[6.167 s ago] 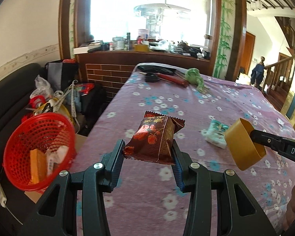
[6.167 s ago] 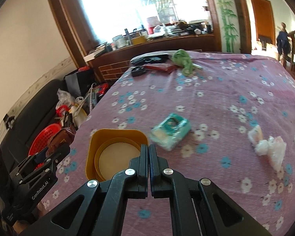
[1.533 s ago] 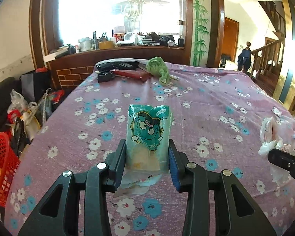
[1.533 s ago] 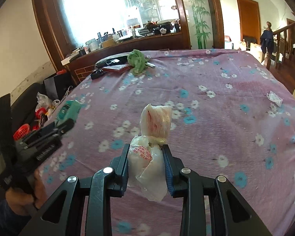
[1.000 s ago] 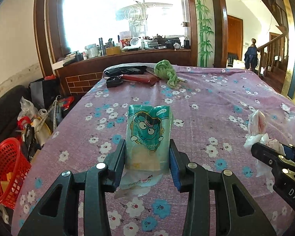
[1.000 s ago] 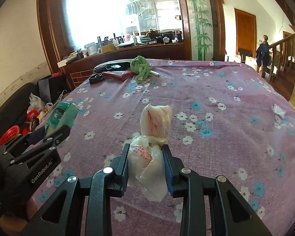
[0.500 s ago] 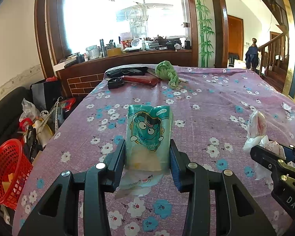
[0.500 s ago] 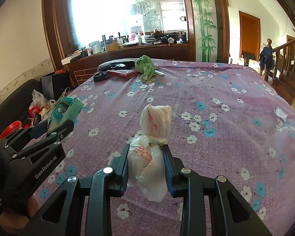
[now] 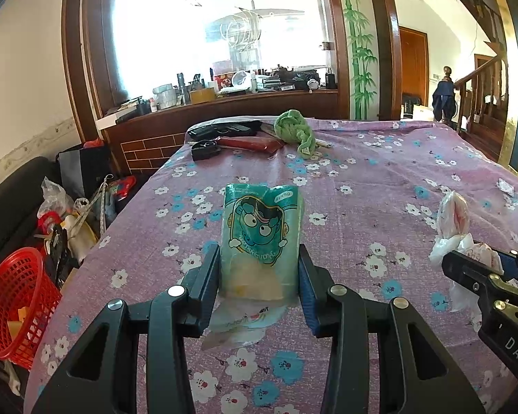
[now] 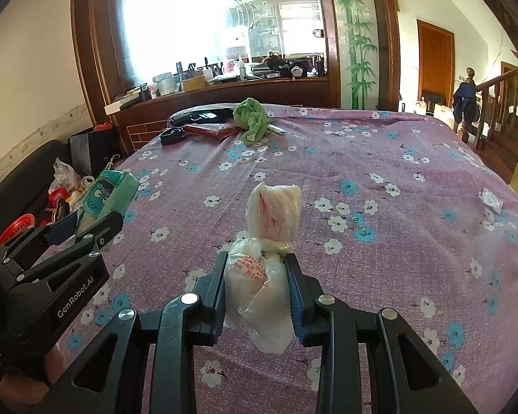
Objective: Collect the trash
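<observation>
The left gripper [image 9: 259, 276] is clamped on a teal snack packet [image 9: 261, 238], which stands upright between its pads above the near part of the table. The right gripper [image 10: 255, 286] is clamped on a knotted white plastic bag [image 10: 266, 262], its pink-streaked top sticking up past the fingertips. The two grippers hang side by side, each one's load showing at the edge of the other's view.

Below them lies a purple floral tablecloth [image 9: 380, 179]. At its far end rest a green cloth [image 9: 295, 131], a red flat case [image 9: 248, 143] and dark objects. Behind is a wooden counter beneath a bright window.

On the floor at near left sits a red basket [image 9: 17, 307], holding what looks like yellow wrappers.
</observation>
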Available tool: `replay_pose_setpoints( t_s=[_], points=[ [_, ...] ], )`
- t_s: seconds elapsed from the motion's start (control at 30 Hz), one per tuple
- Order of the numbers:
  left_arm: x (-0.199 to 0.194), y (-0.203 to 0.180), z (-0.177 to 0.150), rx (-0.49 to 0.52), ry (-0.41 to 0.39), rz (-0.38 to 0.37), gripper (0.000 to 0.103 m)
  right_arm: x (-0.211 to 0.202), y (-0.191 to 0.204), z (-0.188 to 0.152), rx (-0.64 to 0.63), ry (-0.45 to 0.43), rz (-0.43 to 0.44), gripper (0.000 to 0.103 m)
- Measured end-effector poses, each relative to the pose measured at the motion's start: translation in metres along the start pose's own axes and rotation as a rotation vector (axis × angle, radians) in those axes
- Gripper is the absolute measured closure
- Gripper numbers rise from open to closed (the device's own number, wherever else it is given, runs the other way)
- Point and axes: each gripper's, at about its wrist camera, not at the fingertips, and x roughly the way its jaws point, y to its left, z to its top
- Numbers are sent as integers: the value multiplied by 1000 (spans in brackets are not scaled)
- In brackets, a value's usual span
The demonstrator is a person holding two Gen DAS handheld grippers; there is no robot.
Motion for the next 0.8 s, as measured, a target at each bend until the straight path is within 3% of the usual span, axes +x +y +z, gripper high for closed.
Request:
replay_pose_setpoints(
  t_s=[0.8],
  points=[
    [-1,-2,0,5,-1,-4,62,6,-4,0,10,18,-4,70]
  ],
)
